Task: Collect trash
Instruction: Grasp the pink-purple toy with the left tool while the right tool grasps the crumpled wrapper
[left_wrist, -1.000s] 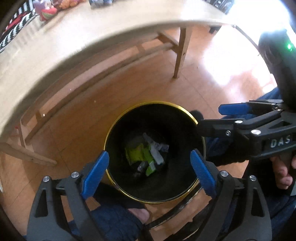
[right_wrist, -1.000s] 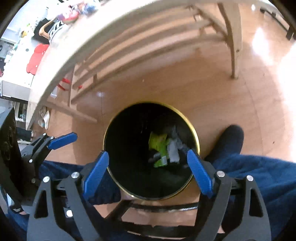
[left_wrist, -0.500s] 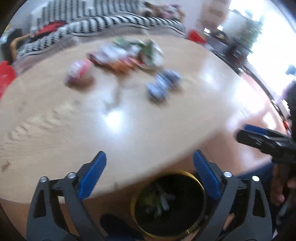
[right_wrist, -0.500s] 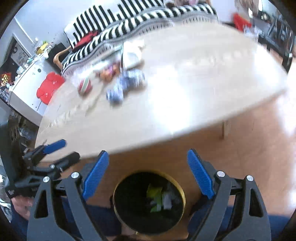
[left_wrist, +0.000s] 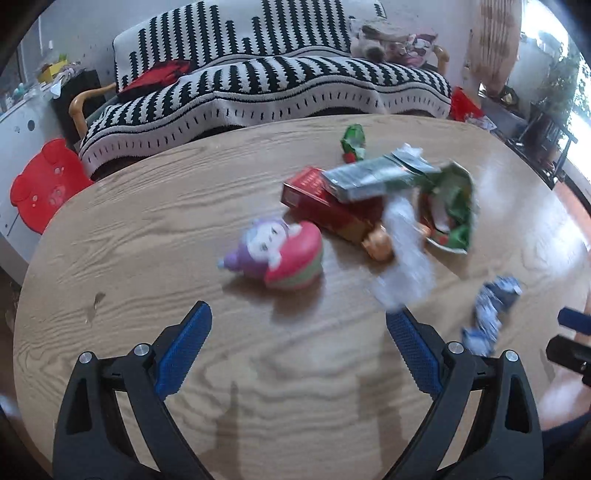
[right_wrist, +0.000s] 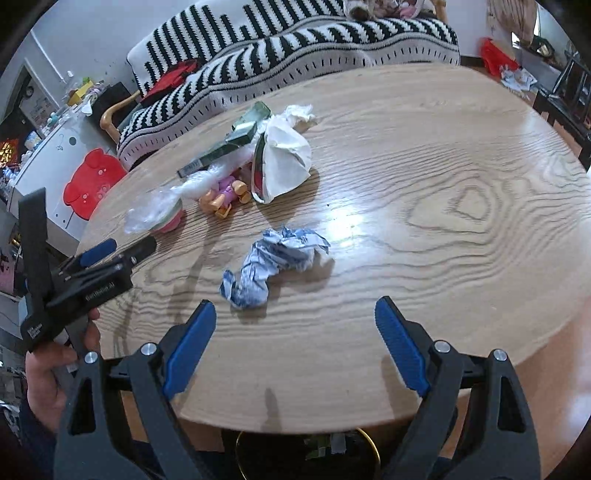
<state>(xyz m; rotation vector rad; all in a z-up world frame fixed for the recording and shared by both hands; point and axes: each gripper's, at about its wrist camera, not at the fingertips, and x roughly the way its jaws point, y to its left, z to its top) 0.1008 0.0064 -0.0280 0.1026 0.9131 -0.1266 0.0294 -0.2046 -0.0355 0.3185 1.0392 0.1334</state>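
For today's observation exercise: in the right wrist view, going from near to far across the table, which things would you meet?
Crumpled blue-and-white paper → small orange-and-pink toy figure → white tissue → dark green box.

Little lettering is showing clearly enough to be read. In the right wrist view, at the left of the frame, the left hand-held gripper (right_wrist: 110, 254) is carrying pale lettering along the side of its black body, but the letters are coming out too small and soft to make out. Lower down on the same tool, near the hand (right_wrist: 48, 376) at the lower left, a small white label is showing, also illegible. The flat green box (right_wrist: 225, 147) in the upper middle is bearing a pale printed strip along its edge, unreadable. In the left wrist view, the red box (left_wrist: 325, 206) and everything else printed on the counter (left_wrist: 147, 229) are blurring, so no text is coming through.
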